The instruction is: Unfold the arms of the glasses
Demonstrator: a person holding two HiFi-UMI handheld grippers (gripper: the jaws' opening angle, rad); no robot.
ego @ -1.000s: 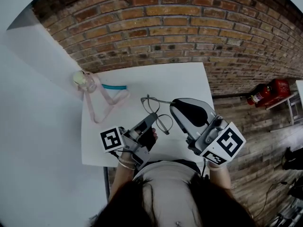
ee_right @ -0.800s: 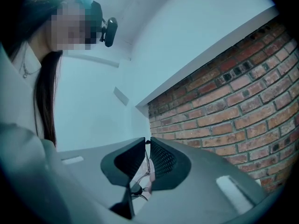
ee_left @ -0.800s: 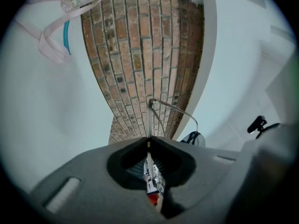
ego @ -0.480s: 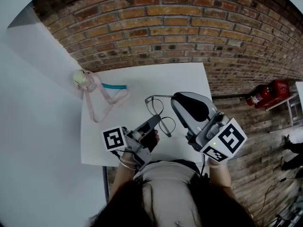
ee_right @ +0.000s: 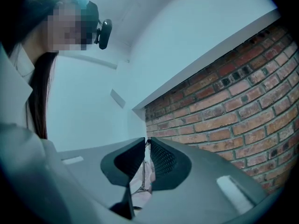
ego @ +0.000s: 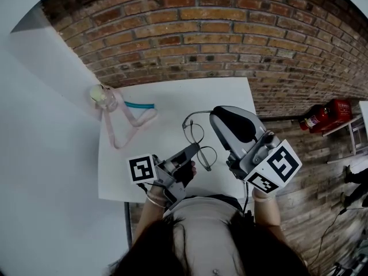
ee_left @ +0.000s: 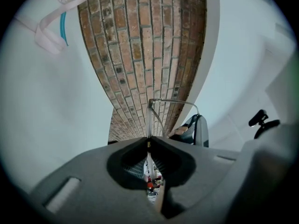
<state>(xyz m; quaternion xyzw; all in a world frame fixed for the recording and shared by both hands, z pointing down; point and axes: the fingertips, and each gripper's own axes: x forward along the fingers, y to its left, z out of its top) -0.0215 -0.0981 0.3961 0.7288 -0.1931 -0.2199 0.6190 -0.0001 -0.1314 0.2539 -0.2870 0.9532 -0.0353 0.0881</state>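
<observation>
glasses (ego: 195, 132) shifted right since earlier | left gripper (ee_left: 148, 140) fingers clamped on them | right gripper (ee_right: 146, 141) fingers pinching their arm

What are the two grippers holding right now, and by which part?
Thin, round, wire-framed glasses: the left gripper is shut on the lens frame, the right gripper on one arm.

White desk (ego: 172, 99); red-brown brick wall (ego: 201, 33); pink strap (ego: 108, 128); dark-rimmed glasses (ego: 194, 133); grey left claw (ego: 194, 149) and right claw (ego: 214, 115), black-and-white square markers.
</observation>
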